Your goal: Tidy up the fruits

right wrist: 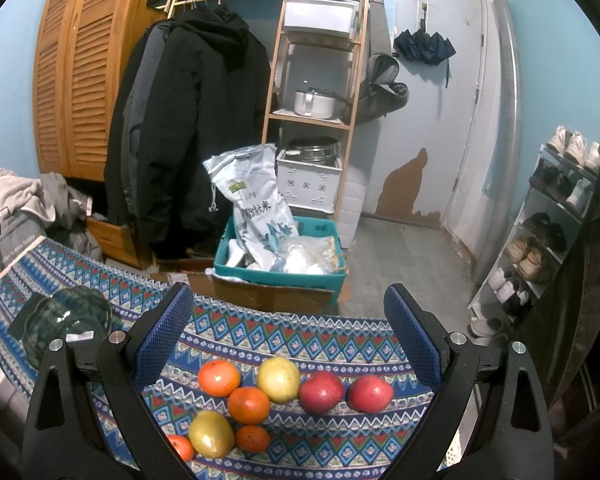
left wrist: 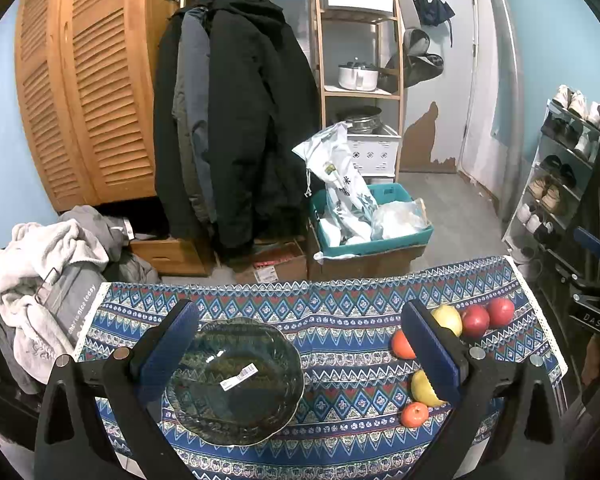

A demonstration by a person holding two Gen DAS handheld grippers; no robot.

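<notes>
A dark green glass bowl (left wrist: 236,380) with a white sticker sits empty on the patterned tablecloth (left wrist: 340,320), between the fingers of my open left gripper (left wrist: 300,320). To its right lie the fruits: two red apples (left wrist: 488,316), yellow fruits (left wrist: 448,318) and oranges (left wrist: 414,414). In the right wrist view my right gripper (right wrist: 288,308) hangs open above the fruit cluster: two red apples (right wrist: 346,392), a yellow fruit (right wrist: 278,378), another yellow one (right wrist: 211,434) and several oranges (right wrist: 248,404). The bowl (right wrist: 70,320) shows at the left there.
Beyond the table's far edge stand a teal crate (left wrist: 374,240) with bags on cardboard boxes, hanging dark coats (left wrist: 236,128) and a wooden shelf (left wrist: 360,64). A pile of clothes (left wrist: 40,280) lies left of the table; a shoe rack (left wrist: 556,176) stands at the right.
</notes>
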